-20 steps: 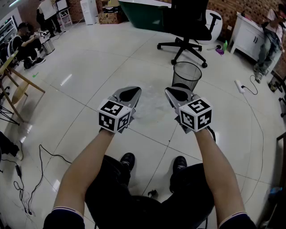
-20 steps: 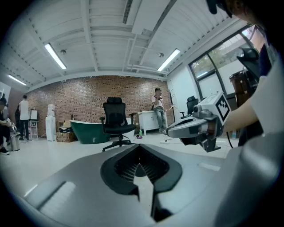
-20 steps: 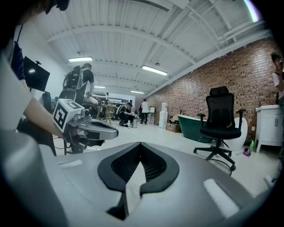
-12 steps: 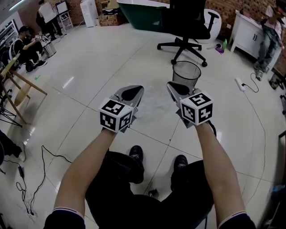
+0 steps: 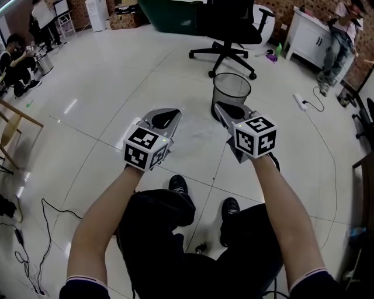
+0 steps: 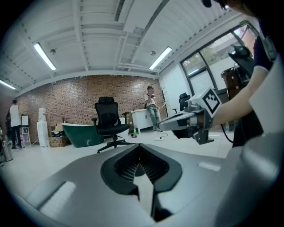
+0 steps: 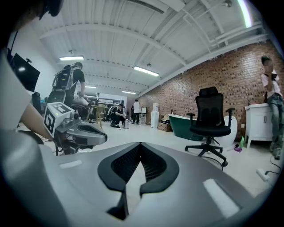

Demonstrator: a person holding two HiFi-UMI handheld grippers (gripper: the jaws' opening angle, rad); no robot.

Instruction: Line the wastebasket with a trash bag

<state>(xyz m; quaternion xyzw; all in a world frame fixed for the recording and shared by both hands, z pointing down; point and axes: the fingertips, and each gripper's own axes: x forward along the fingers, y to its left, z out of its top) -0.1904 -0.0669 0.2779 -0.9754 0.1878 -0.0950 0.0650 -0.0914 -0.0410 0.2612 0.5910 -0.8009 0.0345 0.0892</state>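
A black wire-mesh wastebasket [image 5: 231, 91] stands on the pale tile floor just past my right gripper. A clear, crumpled trash bag [image 5: 196, 129] lies flat on the floor between and ahead of both grippers. My left gripper [image 5: 169, 111] is held out level and is shut with nothing in it. My right gripper [image 5: 217, 106] is also shut and empty, its tip close to the wastebasket's near side in the head view. Each gripper view shows its own jaws closed together, and the other gripper [image 6: 188, 122] [image 7: 77, 131] alongside.
A black office chair [image 5: 225, 32] stands behind the wastebasket, with a green bathtub [image 5: 169, 11] beyond it. A white cabinet [image 5: 307, 38] and a power strip with cable [image 5: 302, 103] are at the right. Cables [image 5: 35, 233] trail on the floor at the left. People are at the room's edges.
The view has shifted forward: wastebasket and chair sit closer and more to the left in the picture. Both grippers stay shut and side by side. The person's left foot has stepped forward.
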